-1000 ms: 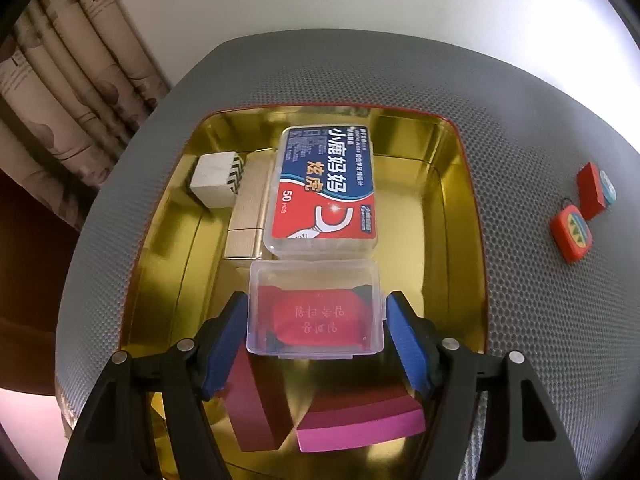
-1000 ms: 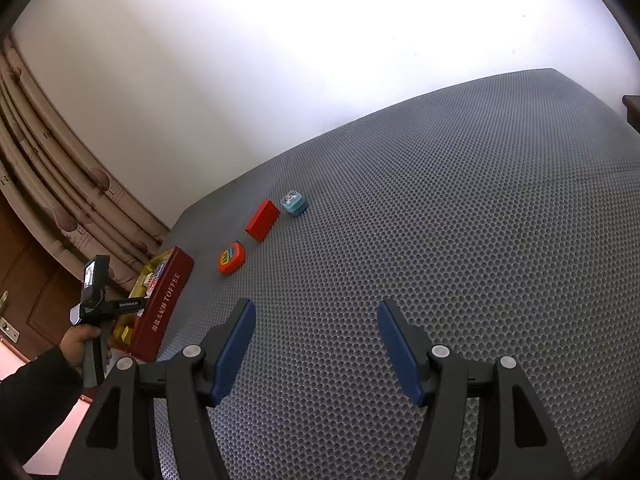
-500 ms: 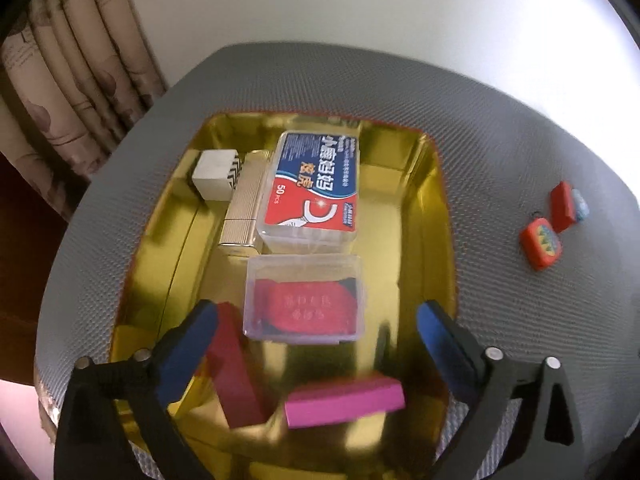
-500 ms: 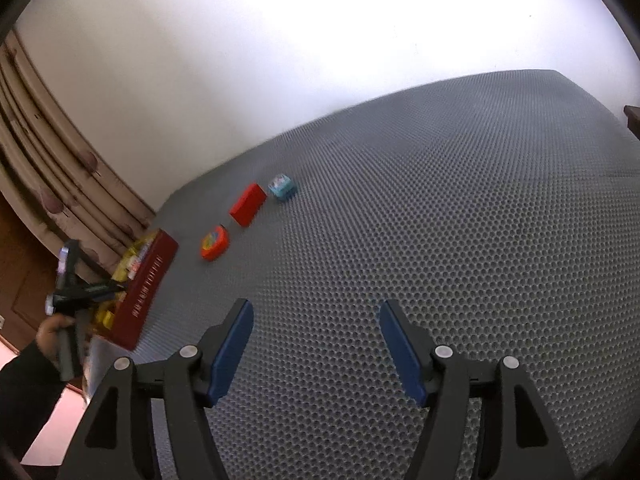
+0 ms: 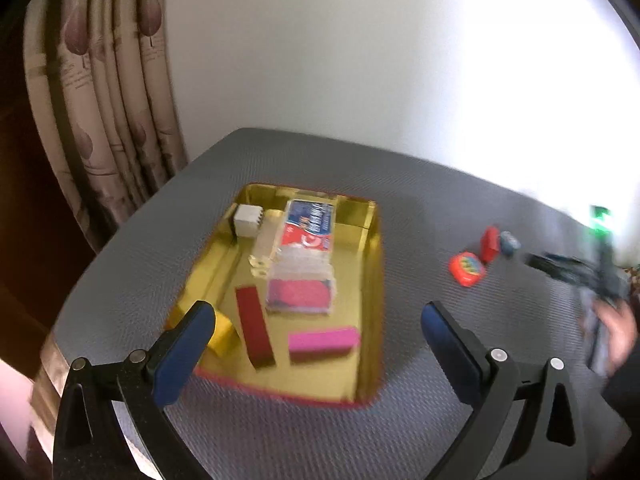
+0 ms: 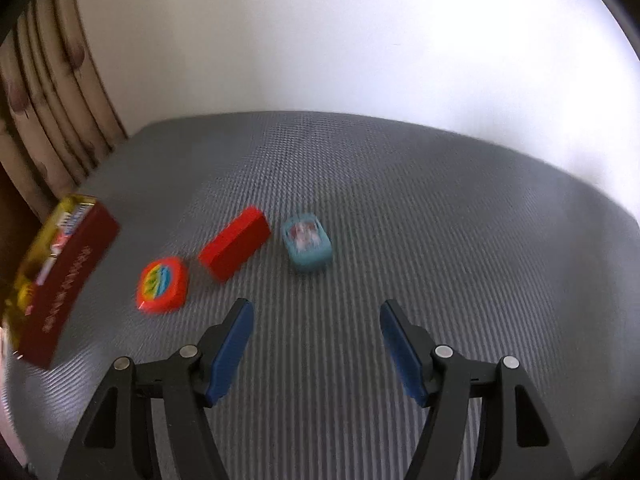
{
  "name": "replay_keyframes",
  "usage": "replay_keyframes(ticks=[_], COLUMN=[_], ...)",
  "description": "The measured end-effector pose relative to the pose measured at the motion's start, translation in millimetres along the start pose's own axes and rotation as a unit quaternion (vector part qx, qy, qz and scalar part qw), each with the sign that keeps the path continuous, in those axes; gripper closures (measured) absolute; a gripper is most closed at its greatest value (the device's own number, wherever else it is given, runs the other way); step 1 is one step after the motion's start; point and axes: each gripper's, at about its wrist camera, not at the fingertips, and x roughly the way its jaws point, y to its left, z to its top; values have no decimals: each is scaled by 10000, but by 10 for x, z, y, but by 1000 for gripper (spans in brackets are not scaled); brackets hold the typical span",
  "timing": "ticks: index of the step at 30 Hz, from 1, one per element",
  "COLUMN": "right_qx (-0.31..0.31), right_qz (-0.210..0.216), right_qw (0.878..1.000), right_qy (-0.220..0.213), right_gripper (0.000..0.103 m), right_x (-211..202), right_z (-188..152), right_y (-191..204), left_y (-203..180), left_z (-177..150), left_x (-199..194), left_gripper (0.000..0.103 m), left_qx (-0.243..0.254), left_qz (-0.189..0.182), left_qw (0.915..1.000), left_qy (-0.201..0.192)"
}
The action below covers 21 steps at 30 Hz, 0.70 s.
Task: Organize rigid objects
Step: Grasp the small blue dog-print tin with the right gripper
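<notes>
Since a second ago the left gripper [image 5: 316, 324] has let go of the clear box [image 5: 300, 290] and pulled back up and away from the tin [image 5: 372, 264]; its jaws now gape wide with nothing between them. Over the same second the right gripper [image 6: 316, 334] has swung in toward the three loose pieces.

At the far left a patterned curtain [image 5: 104, 92] hangs beside the grey counter [image 5: 420, 208]. On the counter sits the gold-lined tin with red outer walls. Inside it, from left: a yellow block [image 5: 222, 336], a white block [image 5: 248, 222], a dark red block [image 5: 255, 332], the clear box with red contents, a blue-and-red labelled box [image 5: 310, 228] behind it, and a pink block [image 5: 323, 343] near the front wall.

Right of the tin, apart from it, lie an orange round case [image 6: 162, 284], a red block [image 6: 235, 247] and a blue case [image 6: 306, 246], close together. The right gripper hovers just short of them, jaws wide and empty.
</notes>
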Motion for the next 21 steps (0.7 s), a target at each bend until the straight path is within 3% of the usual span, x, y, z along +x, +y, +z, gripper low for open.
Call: replay_keyframes(ticks=[6,7,8,10,16,21], right_qx=[-357,-338,-313,-252,-204,-94], right_qz=[-376,-390,-396,-446,-597,-797], right_qw=[9983,9981,9980,9981,9977,9966], right_qy=[278,342,389,336,227,-168], right_gripper=[38,43,62,71,72,72], right_x=[412,469,504,510,282,-215], right_z=[243,241,237,223,154,114], right_y=[159,156,153,144,133,119], left_y=[-102,-113,-128,-145,-197,-240], left_z=[-403,-437,-466,-474,-444,-444], left_x=[-28,-8,19,42,25,-52], left_gripper=[1,1,1,1,1,1], left_qx=[-144,-135,-114,-98,-127,-117], left_qz=[-347,-376,-401,-447,-601,-649], left_qw=[9988,9985,9982,9979,9973,9975], left_qy=[314,372,442,461,401,250])
